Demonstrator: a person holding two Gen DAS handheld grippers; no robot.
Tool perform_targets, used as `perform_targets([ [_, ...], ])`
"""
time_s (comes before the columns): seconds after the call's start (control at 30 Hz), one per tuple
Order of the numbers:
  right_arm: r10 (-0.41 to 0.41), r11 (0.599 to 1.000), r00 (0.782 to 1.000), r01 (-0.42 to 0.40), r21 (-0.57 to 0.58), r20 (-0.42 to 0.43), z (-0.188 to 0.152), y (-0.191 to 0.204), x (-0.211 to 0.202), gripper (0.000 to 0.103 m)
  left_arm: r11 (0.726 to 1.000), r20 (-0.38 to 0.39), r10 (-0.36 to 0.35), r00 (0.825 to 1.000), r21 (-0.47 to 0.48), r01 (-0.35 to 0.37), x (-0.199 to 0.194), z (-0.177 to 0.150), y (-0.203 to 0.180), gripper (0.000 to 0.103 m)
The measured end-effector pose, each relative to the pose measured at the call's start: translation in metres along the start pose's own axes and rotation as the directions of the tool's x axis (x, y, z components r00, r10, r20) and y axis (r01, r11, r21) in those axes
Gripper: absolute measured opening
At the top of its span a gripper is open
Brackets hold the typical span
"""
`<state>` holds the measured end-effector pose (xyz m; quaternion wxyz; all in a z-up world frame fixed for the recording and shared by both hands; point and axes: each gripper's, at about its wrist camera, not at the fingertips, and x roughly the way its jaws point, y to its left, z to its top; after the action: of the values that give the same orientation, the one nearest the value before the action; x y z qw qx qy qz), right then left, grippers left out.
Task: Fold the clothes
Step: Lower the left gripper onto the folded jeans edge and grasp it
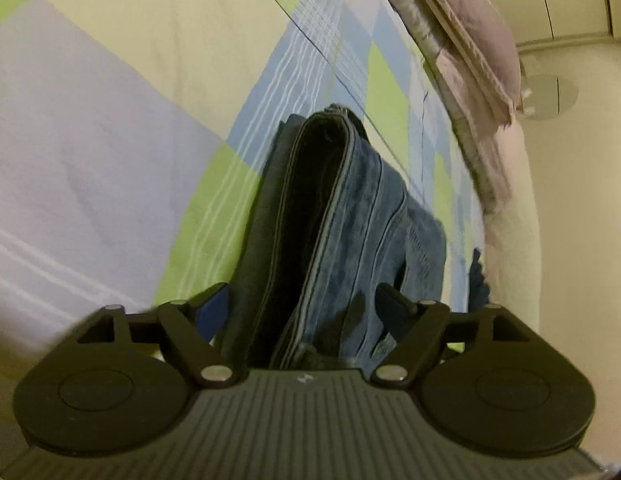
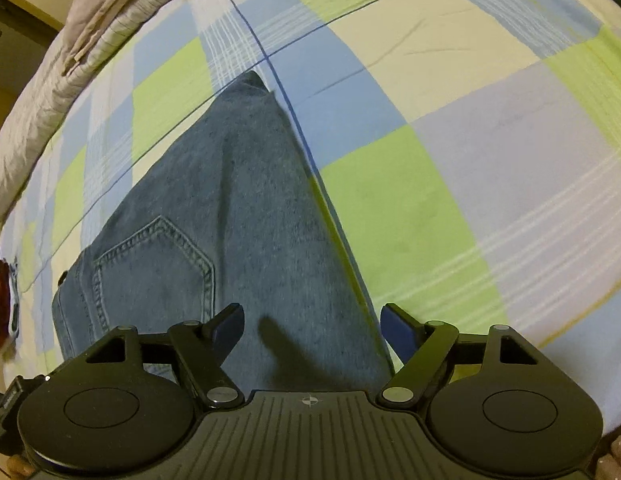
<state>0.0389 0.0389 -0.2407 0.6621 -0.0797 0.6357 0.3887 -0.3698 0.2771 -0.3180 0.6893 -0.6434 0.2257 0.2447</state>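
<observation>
Folded blue jeans (image 2: 214, 216) are laid on the checked bedsheet (image 2: 490, 152), long axis running straight ahead of both the left gripper (image 1: 306, 300) and right gripper (image 2: 312, 320), each spread wide astride denim, nothing pinched.

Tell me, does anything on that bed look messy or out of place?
Nothing much. The jeans lie folded on the checked bedsheet; in the left wrist view their stacked layers gape slightly at the near end.
</observation>
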Motion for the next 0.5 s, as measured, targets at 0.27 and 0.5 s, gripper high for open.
perform_targets([
  [0.27, 0.06, 0.998, 0.998, -0.06, -0.011, -0.007, 0.014, -0.002, 0.012, 0.078, 0.997, -0.006, -0.011, 1.0, 0.073, 0.011, 0.002, 0.001, -0.018, 0.064],
  [0.5, 0.113, 0.993, 0.994, -0.113, -0.018, -0.012, 0.028, -0.014, 0.021, 0.078, 1.0, 0.007, -0.026, 1.0, -0.002, 0.026, 0.011, 0.002, 0.0, 0.061],
])
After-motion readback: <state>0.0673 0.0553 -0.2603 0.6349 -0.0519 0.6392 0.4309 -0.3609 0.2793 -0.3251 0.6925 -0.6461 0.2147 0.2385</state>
